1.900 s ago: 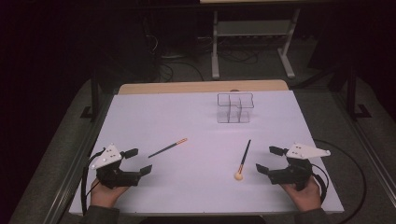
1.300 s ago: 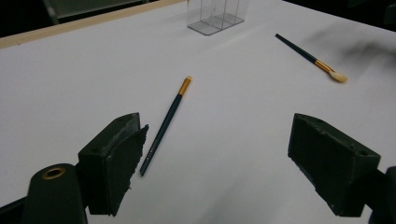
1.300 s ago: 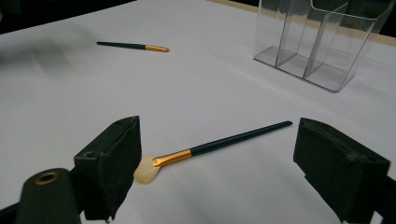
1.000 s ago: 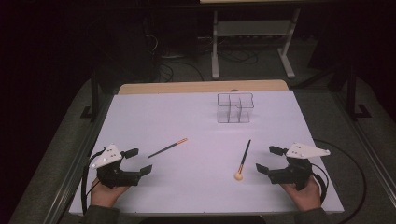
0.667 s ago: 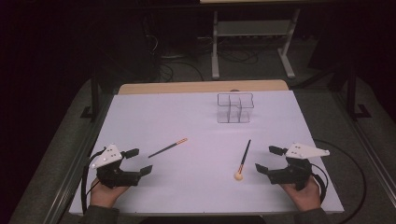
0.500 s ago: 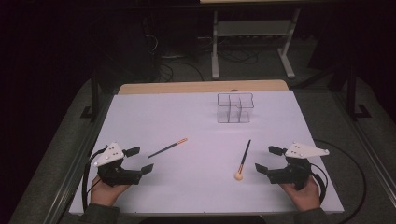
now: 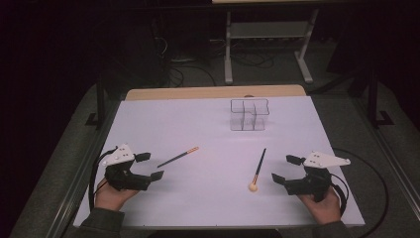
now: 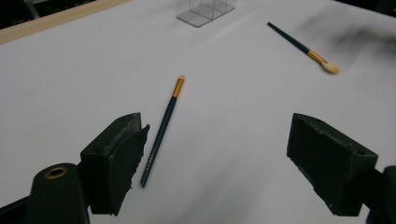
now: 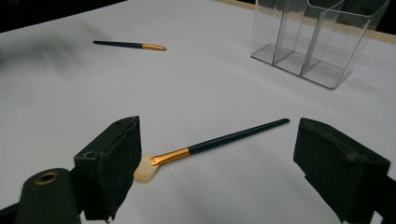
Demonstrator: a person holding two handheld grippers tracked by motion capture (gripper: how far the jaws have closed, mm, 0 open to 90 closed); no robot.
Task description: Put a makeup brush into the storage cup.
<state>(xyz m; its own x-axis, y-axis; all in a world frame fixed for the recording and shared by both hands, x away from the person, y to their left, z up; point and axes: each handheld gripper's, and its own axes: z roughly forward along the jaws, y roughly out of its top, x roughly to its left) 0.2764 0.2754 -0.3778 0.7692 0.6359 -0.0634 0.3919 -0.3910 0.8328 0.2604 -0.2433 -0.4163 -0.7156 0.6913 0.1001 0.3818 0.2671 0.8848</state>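
You are resting both grippers low on the near part of the white table [image 7: 148, 119], well short of the clear 3-compartment organizer [image 7: 249, 114], probably to line up a pick on each brush. Your left gripper [image 7: 145, 166] is holding its jaws spread wide and gripping nothing; the slim liner brush [image 8: 162, 129] is lying flat just ahead of them, on the organizer side, its handle end beside the left jaw and its gold ferrule pointing away. Your right gripper [image 7: 286, 168] is likewise gaping wide and empty. The fluffy-tipped makeup brush [image 9: 205, 144] is lying between those jaws, its pale bristle tip by the left jaw and its dark handle angling toward the organizer.
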